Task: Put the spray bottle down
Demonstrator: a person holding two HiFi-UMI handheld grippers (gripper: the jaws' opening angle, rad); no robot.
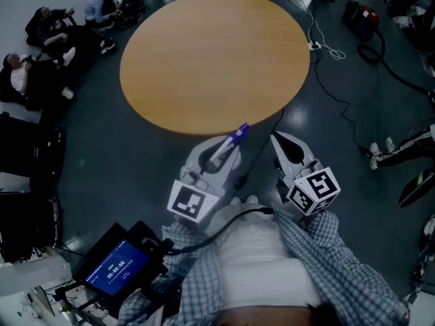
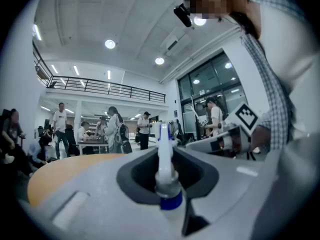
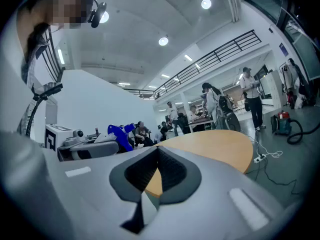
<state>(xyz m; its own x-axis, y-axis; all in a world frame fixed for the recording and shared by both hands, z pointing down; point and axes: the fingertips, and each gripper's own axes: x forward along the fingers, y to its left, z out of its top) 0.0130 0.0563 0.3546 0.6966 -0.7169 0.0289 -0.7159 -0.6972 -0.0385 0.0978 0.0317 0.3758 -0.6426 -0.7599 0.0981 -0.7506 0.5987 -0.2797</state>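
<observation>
The spray bottle has a white neck, a blue collar and a blue nozzle. It lies lengthwise in my left gripper, which is shut on it, nozzle pointing toward the round wooden table. In the left gripper view the bottle fills the gap between the dark pads. Gripper and bottle hover just short of the table's near edge. To the right, my right gripper is held level beside it. Its jaws meet at the tips with nothing between them. From there the blue nozzle shows at left.
The tabletop is bare. A white power strip with cables lies on the dark floor right of the table. Several people sit on the floor at far left. A device with a lit blue screen is at my lower left.
</observation>
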